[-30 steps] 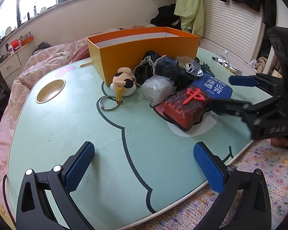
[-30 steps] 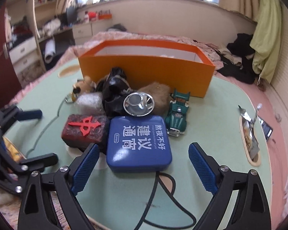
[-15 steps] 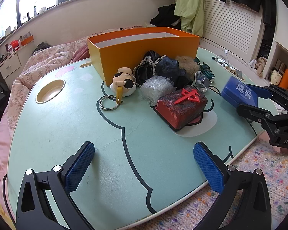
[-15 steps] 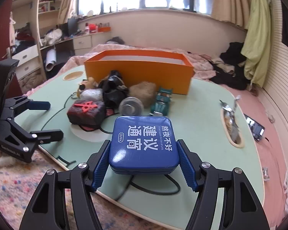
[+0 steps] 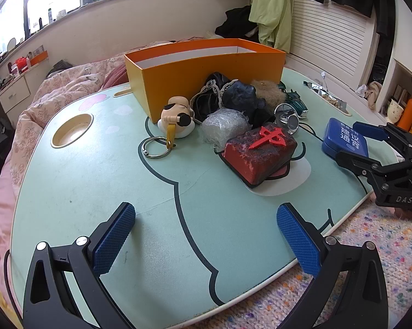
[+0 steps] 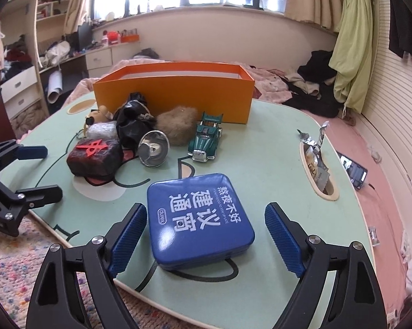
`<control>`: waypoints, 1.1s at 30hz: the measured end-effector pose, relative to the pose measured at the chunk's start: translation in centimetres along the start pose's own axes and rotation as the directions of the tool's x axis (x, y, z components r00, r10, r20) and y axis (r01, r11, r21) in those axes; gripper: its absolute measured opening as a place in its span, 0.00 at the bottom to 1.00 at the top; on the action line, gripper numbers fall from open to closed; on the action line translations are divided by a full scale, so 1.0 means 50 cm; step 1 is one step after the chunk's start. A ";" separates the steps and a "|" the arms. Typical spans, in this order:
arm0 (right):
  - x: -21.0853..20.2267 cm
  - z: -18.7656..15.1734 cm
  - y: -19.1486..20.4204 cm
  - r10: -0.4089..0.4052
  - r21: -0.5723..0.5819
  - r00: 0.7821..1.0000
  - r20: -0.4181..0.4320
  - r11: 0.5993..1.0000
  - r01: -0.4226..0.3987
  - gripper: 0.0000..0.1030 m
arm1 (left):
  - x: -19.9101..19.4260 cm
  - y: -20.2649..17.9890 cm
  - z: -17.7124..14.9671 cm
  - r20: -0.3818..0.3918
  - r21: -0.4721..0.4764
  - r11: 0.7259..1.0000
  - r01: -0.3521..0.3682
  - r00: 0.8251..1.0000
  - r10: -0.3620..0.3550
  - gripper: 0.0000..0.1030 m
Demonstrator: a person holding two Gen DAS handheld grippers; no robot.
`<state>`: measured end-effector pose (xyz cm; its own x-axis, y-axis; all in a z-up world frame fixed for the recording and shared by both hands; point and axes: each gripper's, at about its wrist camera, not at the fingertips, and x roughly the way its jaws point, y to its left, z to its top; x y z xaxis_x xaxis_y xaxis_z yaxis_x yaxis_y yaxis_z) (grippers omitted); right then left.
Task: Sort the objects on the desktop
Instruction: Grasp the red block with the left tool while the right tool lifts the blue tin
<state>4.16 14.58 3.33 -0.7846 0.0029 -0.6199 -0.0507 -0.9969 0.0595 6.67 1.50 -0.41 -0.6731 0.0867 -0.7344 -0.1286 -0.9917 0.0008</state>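
While jaws open, blue tin [image 6: 199, 219] rests, table [image 6: 260, 164]

I've pulled the flat blue rectangular tin w/ white lettering [image 6: 200, 220] out of the pile and it now lies on the mint-green table [image 6: 266, 164] near the front edge, well apart from the red-and-black block w/ the red character on top [image 6: 95, 157] it sat beside a sec ago. My right gripper [image 6: 206, 240] had clamped the tin half a sec back; its jaws have just been opening, so the pads stand off both sides w/ the tin between them. The shiny chrome round reflector [image 6: 153, 149], which was lying on the pile w/ its mouth up, is now tipped on edge on the table.
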 end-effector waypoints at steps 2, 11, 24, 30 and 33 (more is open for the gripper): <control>0.003 0.003 0.004 -0.009 -0.021 1.000 0.015 1.000 0.009 0.85 | 0.000 0.000 0.000 0.001 0.001 1.000 0.001 1.000 -0.001 1.00; 0.003 -0.014 -0.042 0.057 0.070 0.996 0.066 0.996 -0.062 0.64 | 0.002 -0.002 0.001 0.001 -0.004 1.000 -0.009 1.000 0.009 1.00; 0.005 -0.016 -0.034 0.037 0.055 0.997 0.065 0.998 -0.041 0.65 | 0.032 -0.089 0.137 -0.073 -0.003 1.000 0.008 0.997 -0.008 1.00; 0.004 -0.016 -0.037 0.045 0.062 0.997 0.067 0.997 -0.049 0.65 | 0.054 -0.087 0.122 -0.118 -0.017 1.000 0.021 0.993 -0.023 0.82; 0.003 -0.016 -0.036 0.038 0.059 0.997 0.067 0.997 -0.042 0.65 | 0.048 -0.067 0.101 -0.129 -0.029 0.999 0.040 0.991 -0.043 0.65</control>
<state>4.63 16.33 2.51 -0.8257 -0.0300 -0.5633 -0.0540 -0.9898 0.1318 1.79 5.53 1.26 -0.5674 0.1165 -0.8151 -0.1341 -0.9898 -0.0481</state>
